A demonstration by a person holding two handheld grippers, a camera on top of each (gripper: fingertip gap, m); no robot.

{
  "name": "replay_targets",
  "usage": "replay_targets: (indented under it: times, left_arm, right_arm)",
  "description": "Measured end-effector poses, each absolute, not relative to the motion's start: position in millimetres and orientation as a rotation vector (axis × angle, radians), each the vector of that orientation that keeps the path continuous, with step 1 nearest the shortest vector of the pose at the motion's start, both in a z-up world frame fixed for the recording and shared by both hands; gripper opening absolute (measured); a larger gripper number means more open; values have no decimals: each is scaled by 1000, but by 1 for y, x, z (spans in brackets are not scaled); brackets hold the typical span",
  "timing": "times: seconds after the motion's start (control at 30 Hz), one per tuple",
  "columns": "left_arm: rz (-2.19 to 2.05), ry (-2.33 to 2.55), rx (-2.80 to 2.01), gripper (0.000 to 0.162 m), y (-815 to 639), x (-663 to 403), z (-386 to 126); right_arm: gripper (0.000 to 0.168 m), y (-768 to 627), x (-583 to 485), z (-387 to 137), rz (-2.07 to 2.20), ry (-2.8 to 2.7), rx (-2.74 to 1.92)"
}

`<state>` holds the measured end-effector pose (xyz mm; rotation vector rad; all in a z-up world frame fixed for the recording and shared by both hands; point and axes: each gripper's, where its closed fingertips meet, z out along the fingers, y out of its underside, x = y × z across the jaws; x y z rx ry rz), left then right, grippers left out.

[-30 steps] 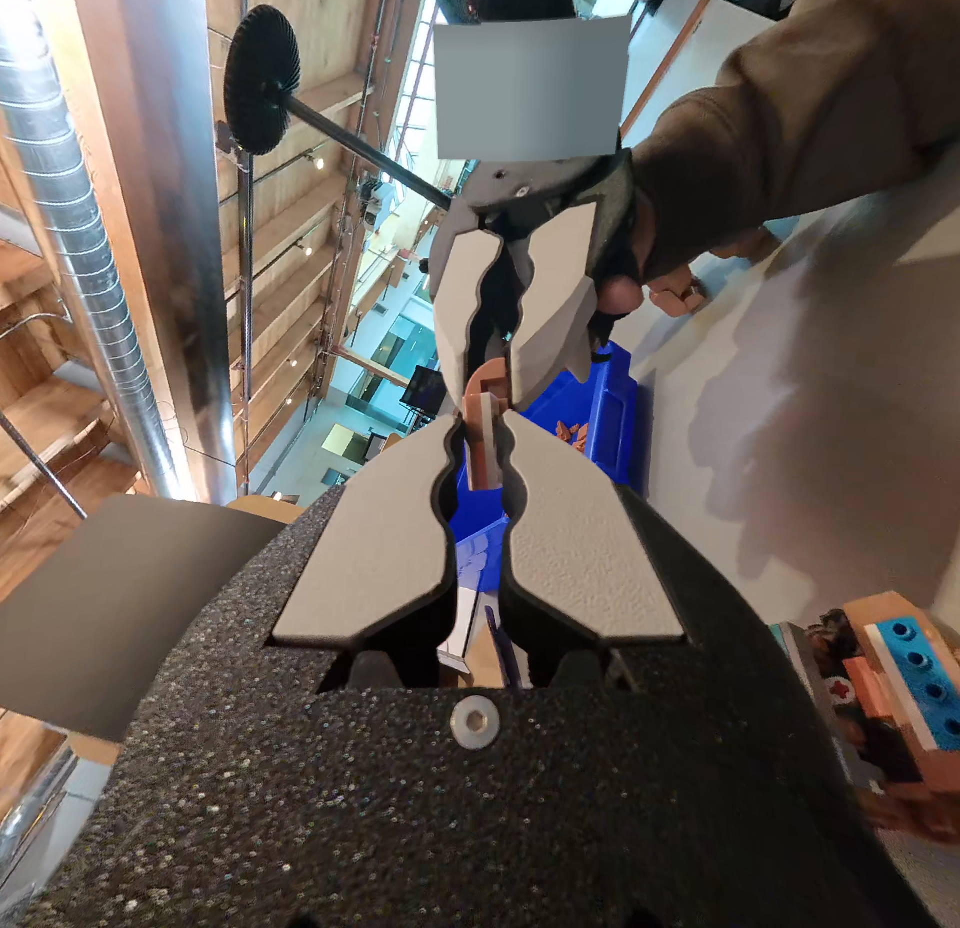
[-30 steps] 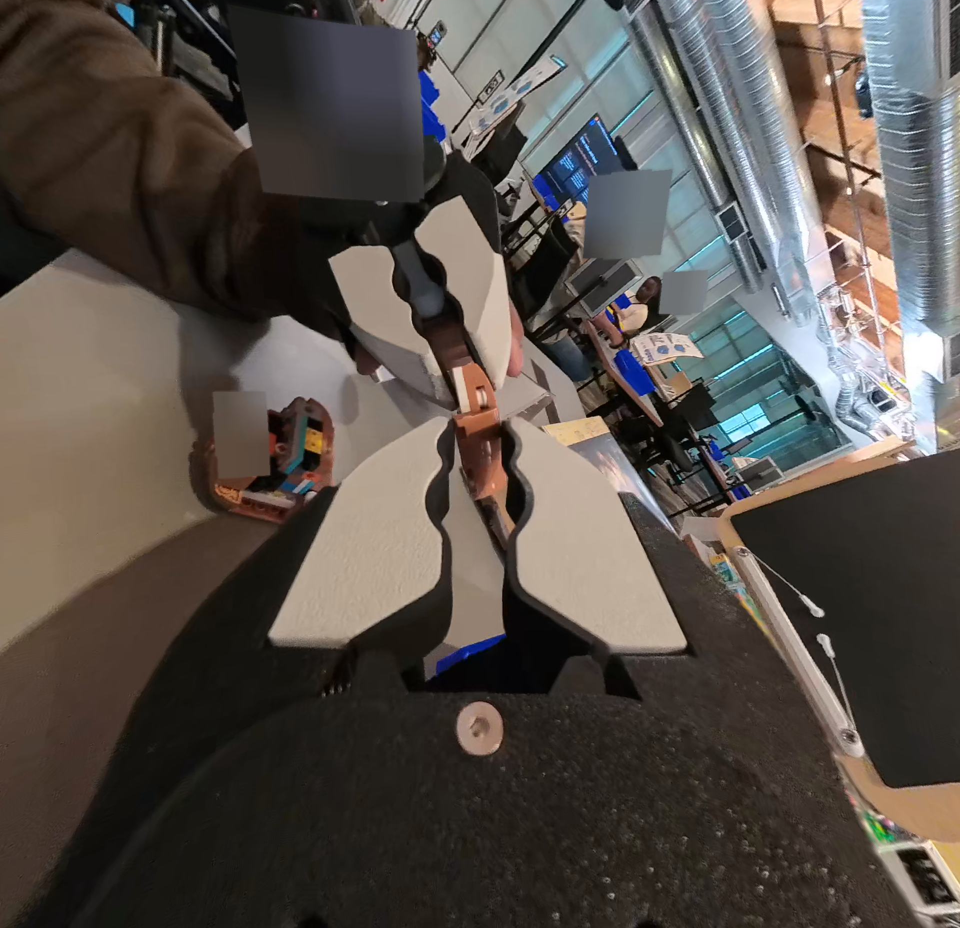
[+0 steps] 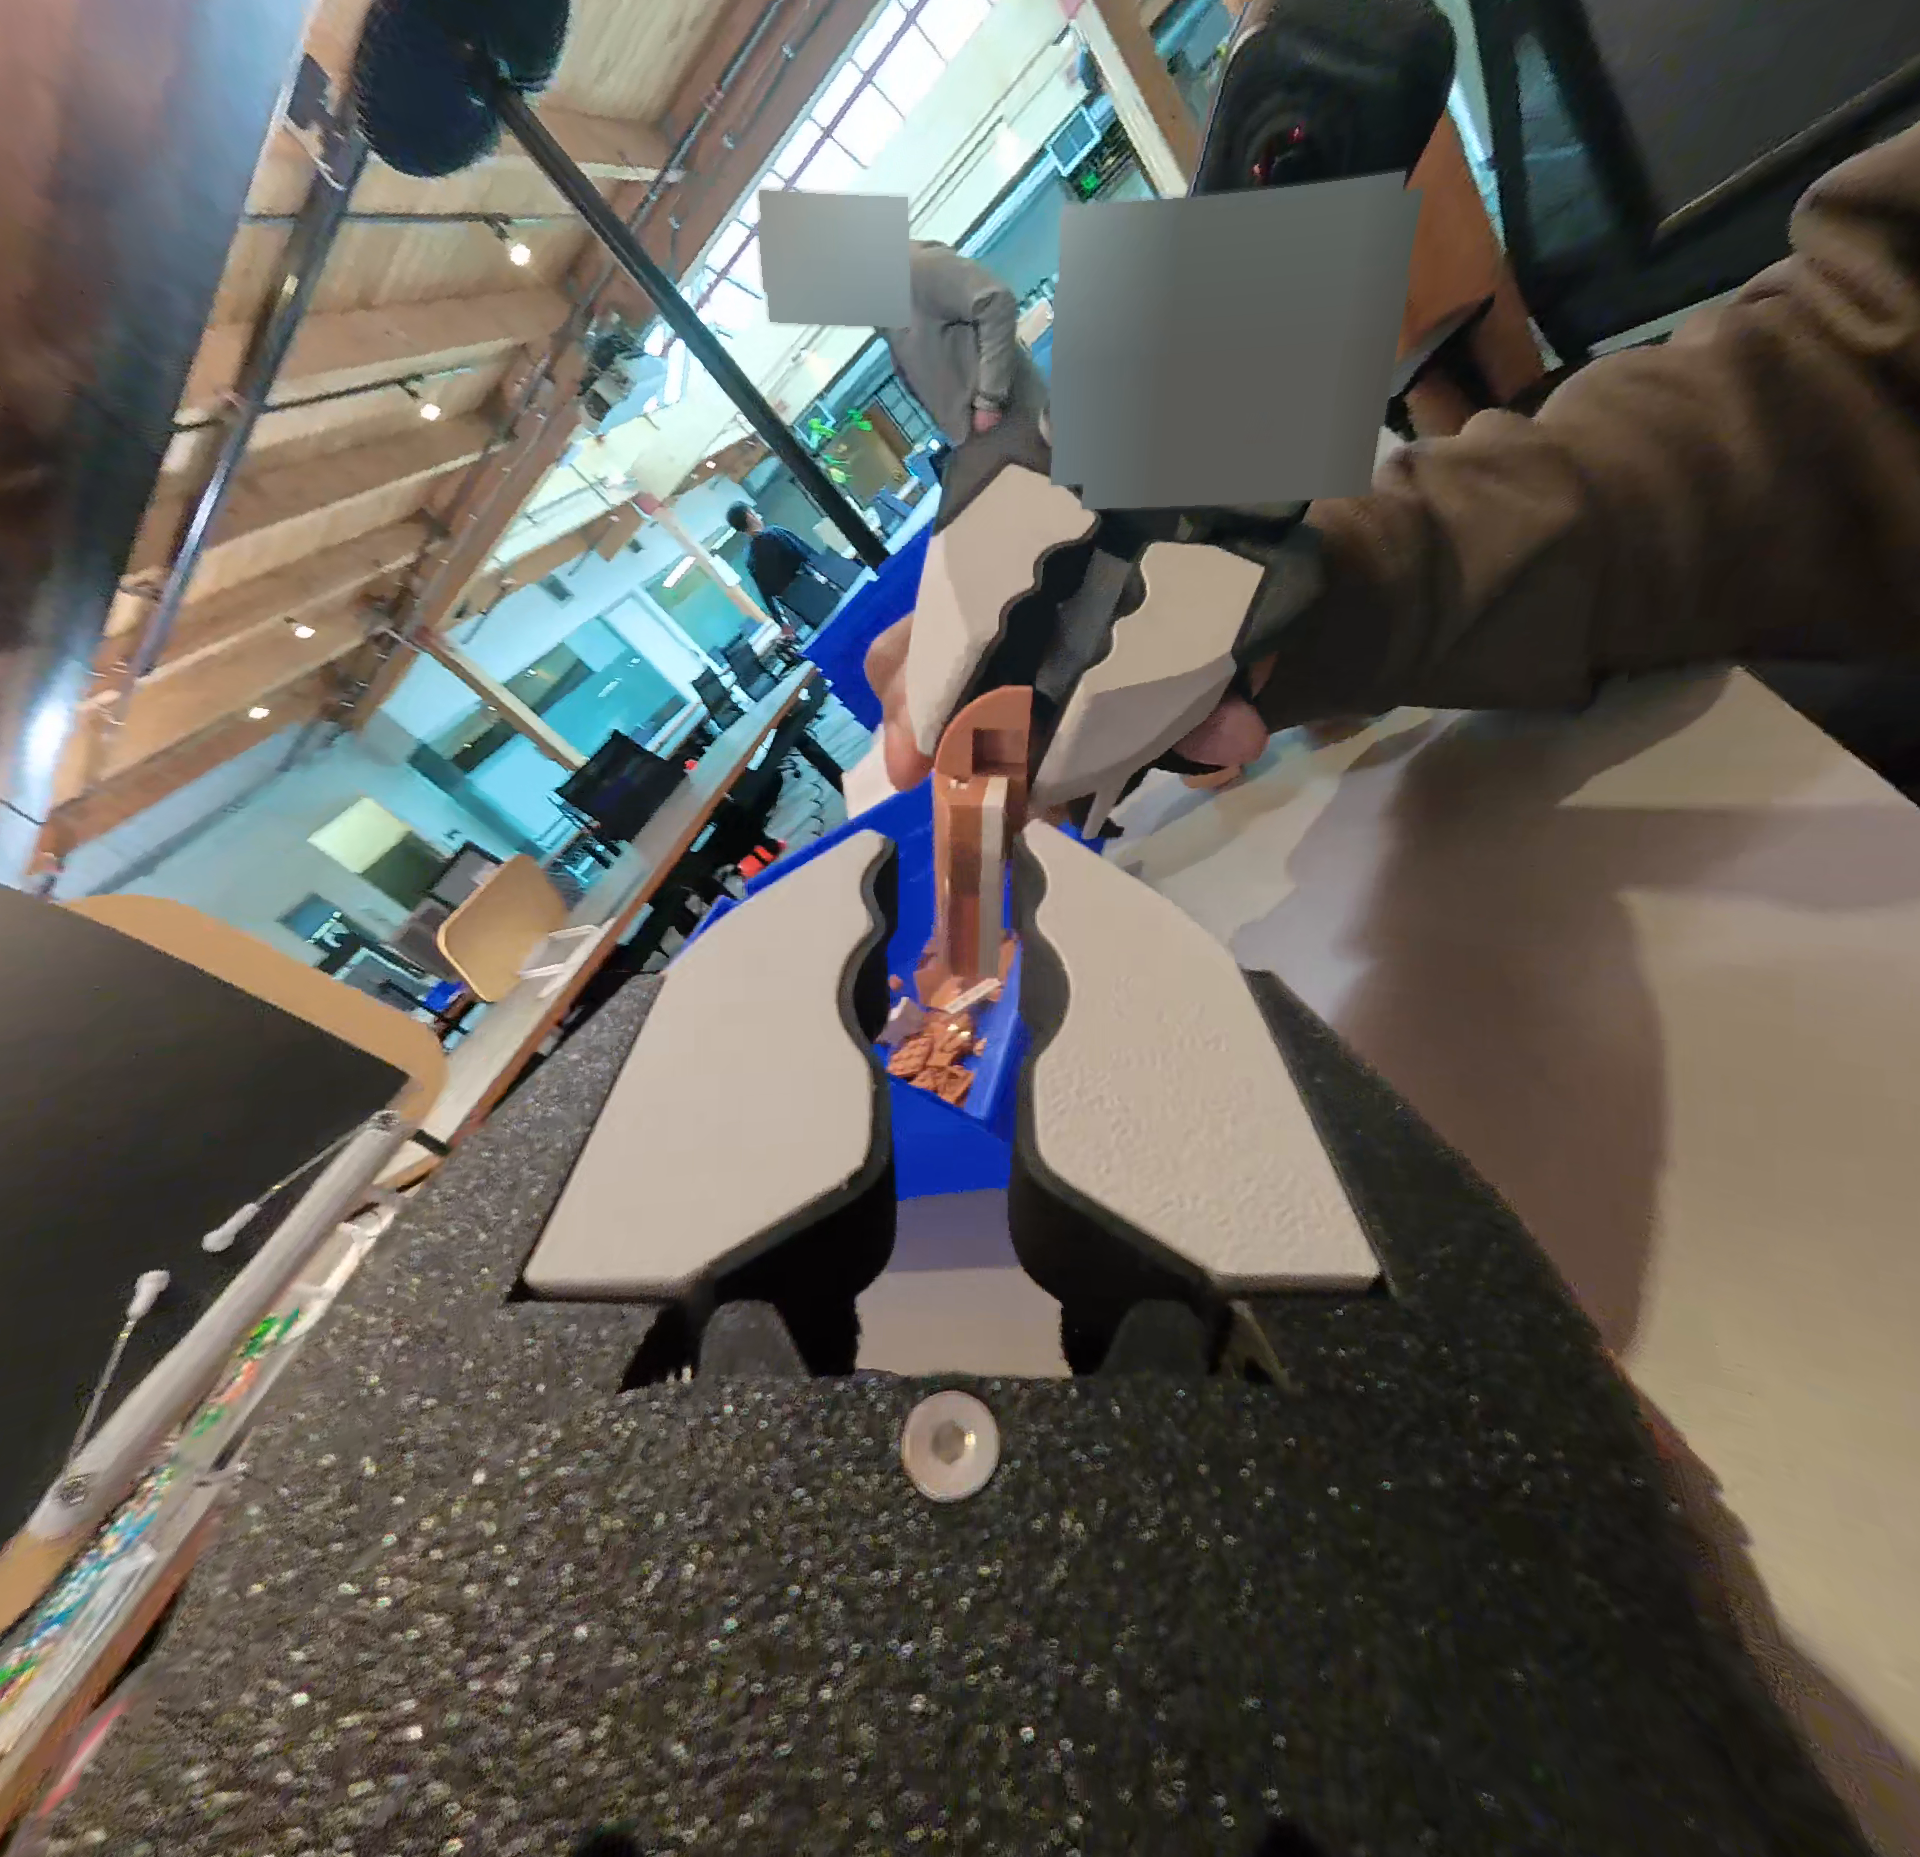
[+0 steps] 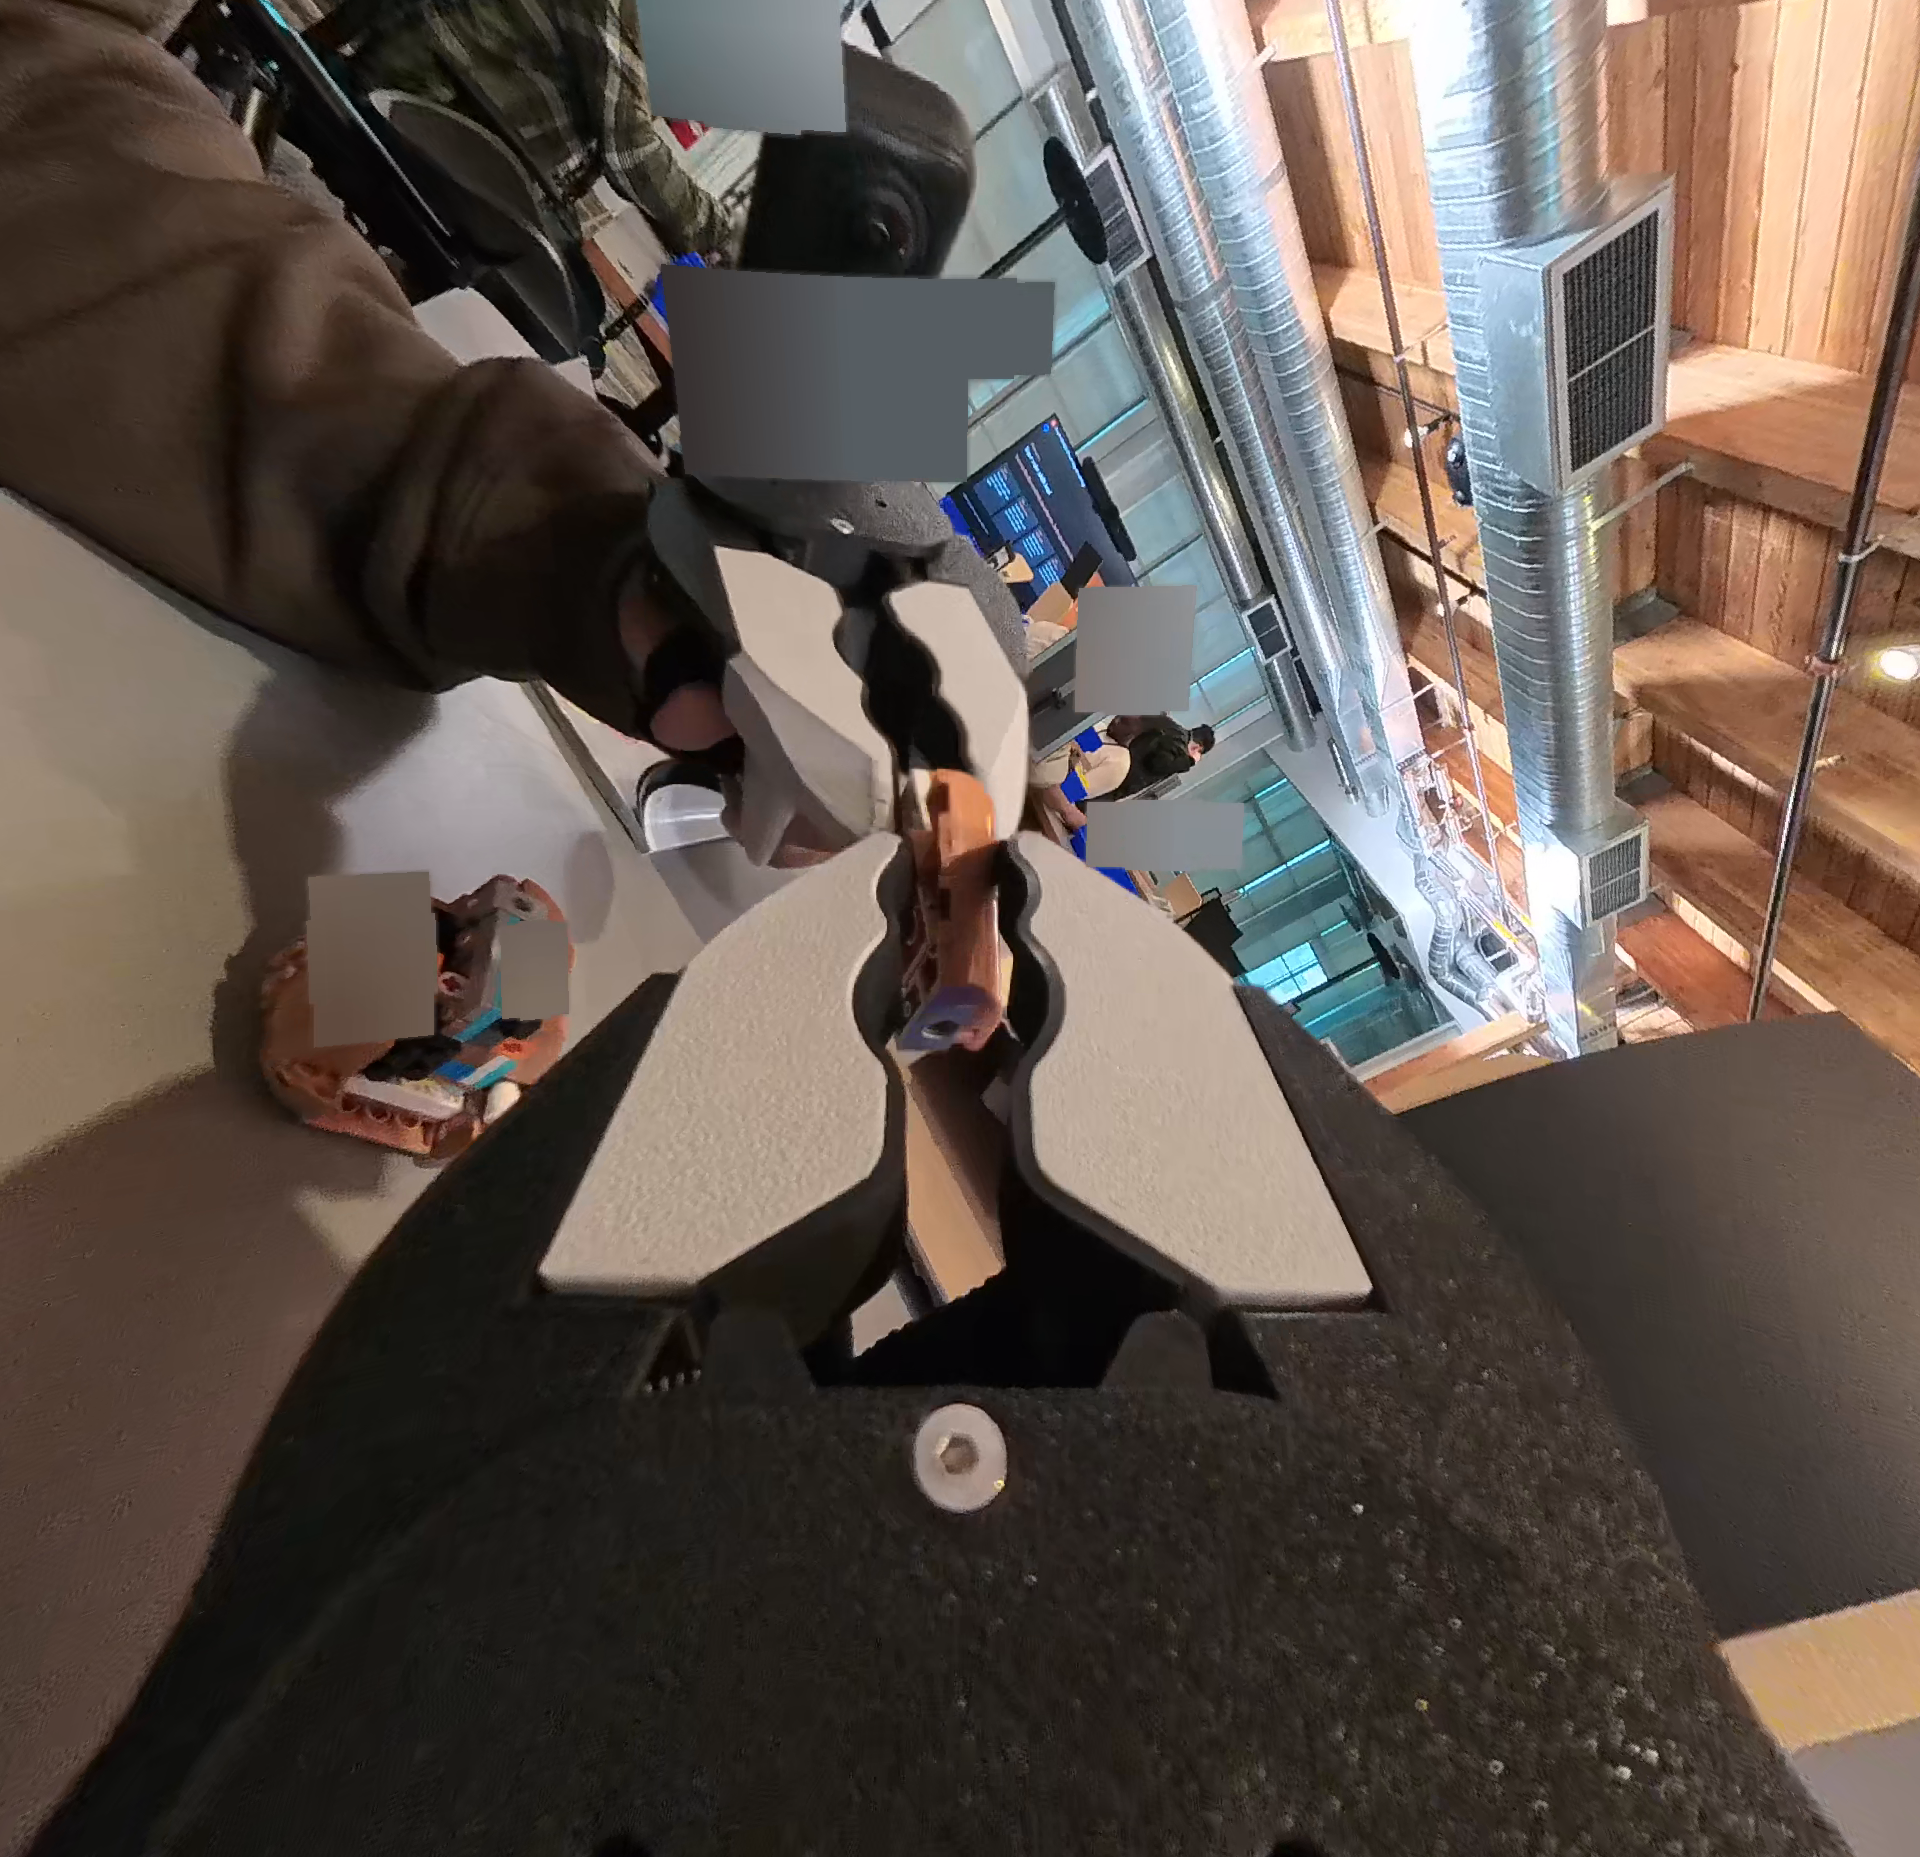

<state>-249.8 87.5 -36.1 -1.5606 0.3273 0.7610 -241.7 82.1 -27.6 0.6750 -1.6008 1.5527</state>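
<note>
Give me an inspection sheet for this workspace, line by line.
Surface: pale grey table, partly in shadow.
Job's things: brown brick piece spanning both grippers.
Clutter: blue bin of brown bricks; small brick model on the table.
Grippers: right gripper jaws closed on the piece; left gripper jaws around its other end, grip unclear.
Cables: thin white-tipped cords beside a black board.
Surroundings: silver ducts, timber ceiling, people farther off.

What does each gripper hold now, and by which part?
Both grip one brown brick piece. In the right wrist view the right gripper pinches its lower half, and the left gripper holds its top end. Whether the left gripper is fully clamped cannot be told.
</note>
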Motion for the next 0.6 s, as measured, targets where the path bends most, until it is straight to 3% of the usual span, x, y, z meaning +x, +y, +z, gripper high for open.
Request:
replay_targets:
  times: [0.13, 0.33, 0.6]
  left_arm:
    - [866, 389, -1591, 12, 88, -251, -42]
    - [1471, 633, -1674, 12, 85, -270, -56]
    - [1622, 747, -1696, 12, 84, -274, -65]
  right_arm:
    - [14, 82, -245, -32, 1516, -1610, 678]
    - [22, 84, -263, -56, 1205, -1678, 715]
    - [23, 84, -273, -70, 968, -1670, 754]
